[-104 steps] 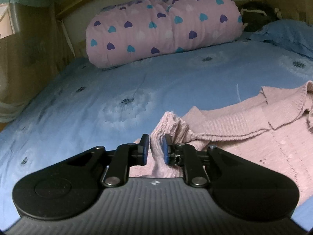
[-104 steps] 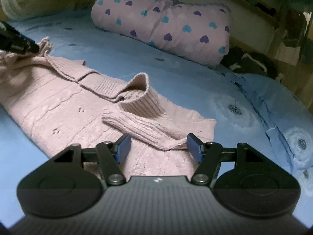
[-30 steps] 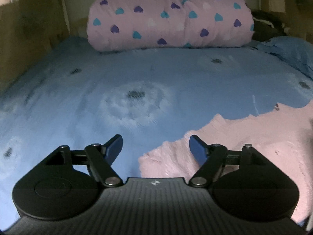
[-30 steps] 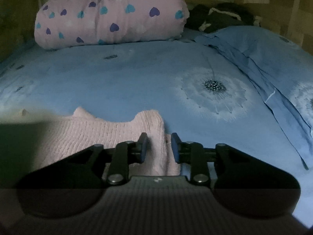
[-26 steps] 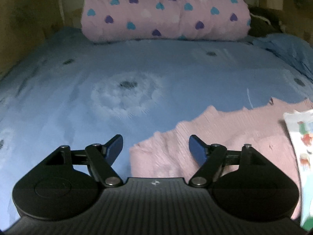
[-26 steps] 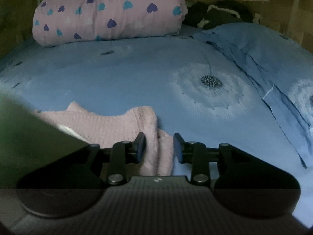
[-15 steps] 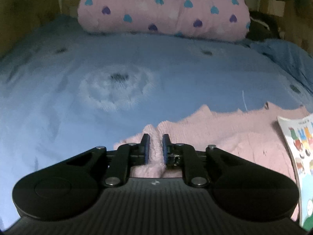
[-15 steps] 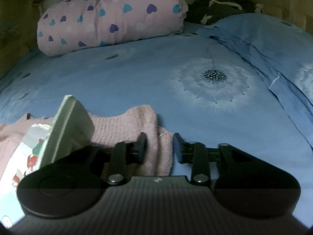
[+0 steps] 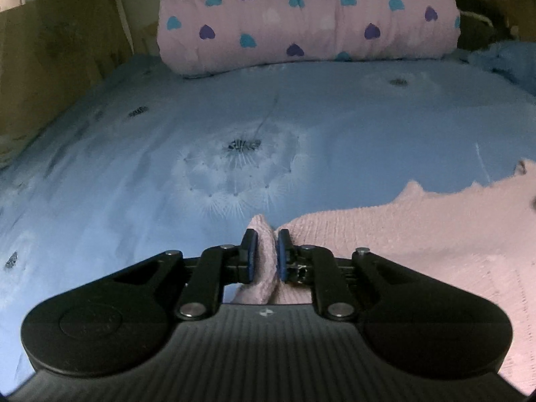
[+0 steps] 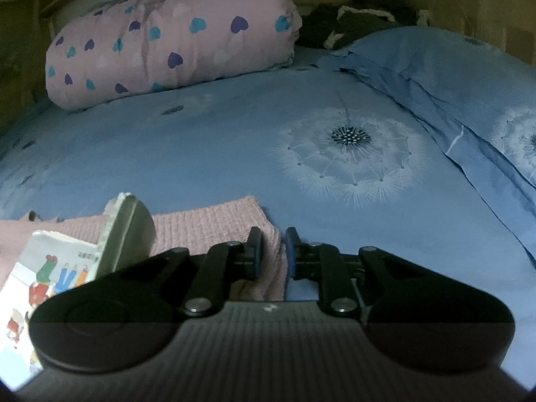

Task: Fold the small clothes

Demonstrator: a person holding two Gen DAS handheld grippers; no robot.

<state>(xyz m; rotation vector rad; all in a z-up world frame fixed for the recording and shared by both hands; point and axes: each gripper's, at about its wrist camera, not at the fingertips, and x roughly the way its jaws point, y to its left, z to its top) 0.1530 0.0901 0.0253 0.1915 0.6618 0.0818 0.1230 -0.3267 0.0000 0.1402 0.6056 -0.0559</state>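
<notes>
A pink knit sweater (image 9: 418,234) lies flat on the blue dandelion-print bed sheet (image 9: 134,174). In the left wrist view its near left corner stands bunched up between the pads of my left gripper (image 9: 264,238), which is shut on it. In the right wrist view the sweater (image 10: 207,224) spreads to the left. Its right corner sits between the pads of my right gripper (image 10: 272,236), whose jaws are closing and pinch the knit. A white card with cartoon pictures (image 10: 50,268) lies on the sweater at the lower left, one grey flap (image 10: 129,231) raised.
A rolled pink quilt with hearts (image 9: 301,16) lies across the head of the bed. A blue pillow (image 10: 452,77) sits at the right, with dark clothes (image 10: 351,20) behind it. A wooden wall (image 9: 50,50) borders the left side. Bare sheet stretches beyond the sweater.
My left gripper went from wide open to shut on the sweater's corner and sank lower. The right jaws narrowed on the other corner. The picture card came into the right wrist view.
</notes>
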